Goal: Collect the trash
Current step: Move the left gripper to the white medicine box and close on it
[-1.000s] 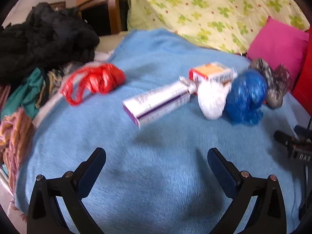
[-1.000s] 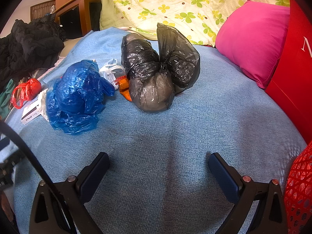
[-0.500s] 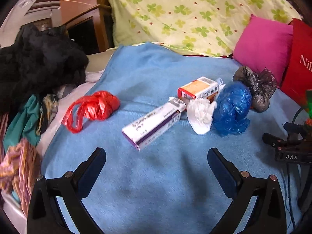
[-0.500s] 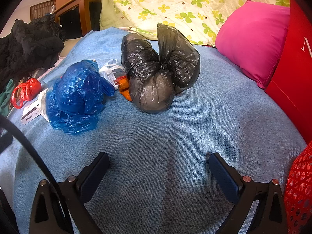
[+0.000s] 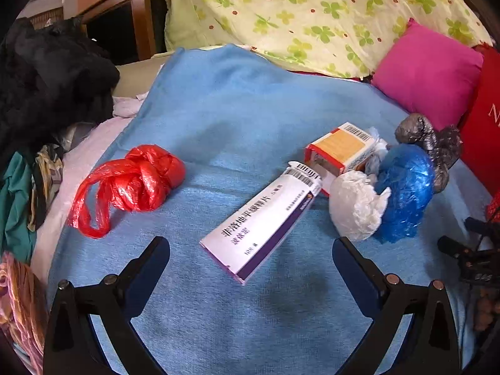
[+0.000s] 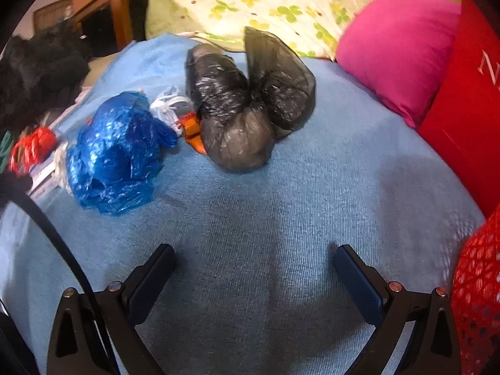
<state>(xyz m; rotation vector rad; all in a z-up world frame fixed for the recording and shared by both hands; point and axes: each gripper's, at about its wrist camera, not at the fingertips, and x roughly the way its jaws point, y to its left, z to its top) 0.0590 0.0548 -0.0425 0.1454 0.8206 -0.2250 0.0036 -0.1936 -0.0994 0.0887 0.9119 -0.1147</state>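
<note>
Trash lies on a blue blanket (image 5: 225, 118). A long white and purple carton (image 5: 262, 218) lies just ahead of my open left gripper (image 5: 251, 250), its near end between the fingertips. Left of it sits a knotted red plastic bag (image 5: 134, 184). To the right are an orange and white box (image 5: 340, 150), a crumpled white bag (image 5: 356, 209), a blue bag (image 5: 406, 187) and a black bag (image 5: 434, 147). My right gripper (image 6: 254, 257) is open over bare blanket, with the black bag (image 6: 247, 125) and blue bag (image 6: 115, 153) well ahead of it.
A pile of dark and coloured clothes (image 5: 40, 93) lines the left edge. A pink cushion (image 5: 428, 72), a flowered pillow (image 5: 312, 15) and a red box (image 6: 462, 100) bound the back and right. A red mesh basket (image 6: 478, 290) sits at the right edge. A cable (image 6: 53, 234) crosses the right wrist view.
My left gripper has moved forward and closer to the long carton, which now reaches between its fingertips. The right gripper has shifted slightly, its view tilting a little.
</note>
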